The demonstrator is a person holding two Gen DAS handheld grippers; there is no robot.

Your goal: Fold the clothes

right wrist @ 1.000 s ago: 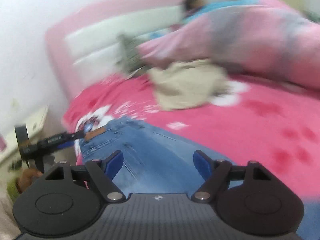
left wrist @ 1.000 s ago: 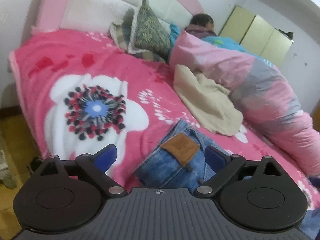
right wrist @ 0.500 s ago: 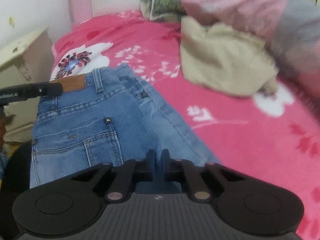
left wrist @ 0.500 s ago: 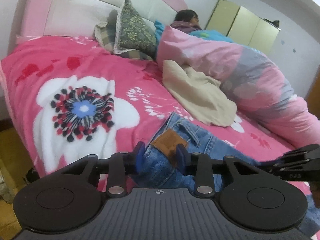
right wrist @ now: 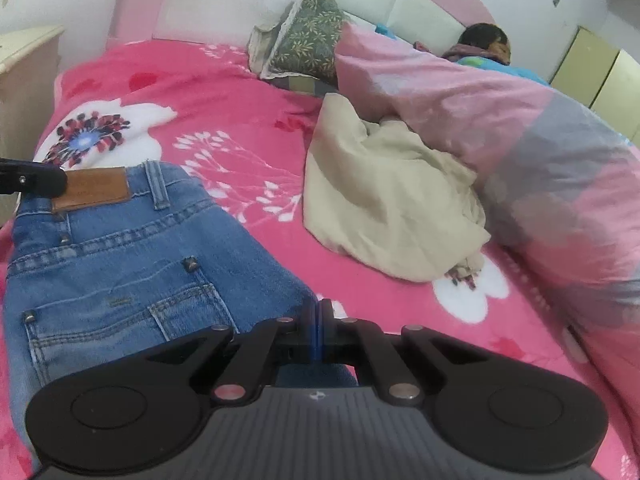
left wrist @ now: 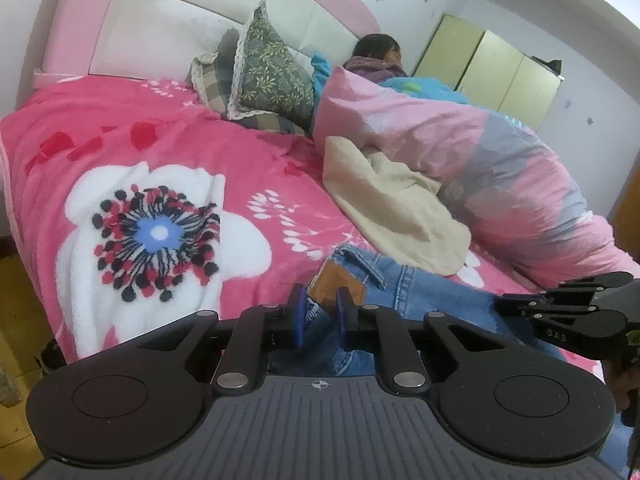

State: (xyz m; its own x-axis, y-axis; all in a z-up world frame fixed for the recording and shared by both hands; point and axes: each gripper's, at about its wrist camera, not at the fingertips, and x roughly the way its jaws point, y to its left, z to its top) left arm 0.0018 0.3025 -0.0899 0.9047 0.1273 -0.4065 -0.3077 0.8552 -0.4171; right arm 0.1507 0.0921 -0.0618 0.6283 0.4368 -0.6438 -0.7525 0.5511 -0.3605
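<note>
On pink floral bed (left wrist: pixel 168 152), blue denim jeans (right wrist: pixel 120 280) pinched by left tongs (left wrist: pixel 318 318) at waistband, right tongs (right wrist: pixel 319 330) just closed at jeans' edge; next, lifting 2 corners together.

From my left wrist view, the jeans (left wrist: pixel 420 292) lie on the bed (left wrist: pixel 120 140) at its near edge, waistband end toward my left tool (left wrist: pixel 319 320), which sits at the waistband by the patch (left wrist: pixel 338 286). My right tool (left wrist: pixel 500 305) comes in from the right, over the jeans. Behind the jeans, a crumpled cloth (left wrist: pixel 392 208) lies on the bed, touching the rolled quilt (left wrist: pixel 500 176) to its right. Two pillows (left wrist: pixel 260 76) lean against the headboard (left wrist: pixel 168 28) behind that, left of the quilt. A person (left wrist: pixel 376 52) lies at the quilt's far end. A wardrobe (left wrist: pixel 496 68) stands beyond the bed, far right. In my right wrist view, a nightstand (right wrist: pixel 24 72) stands left of the bed.
</note>
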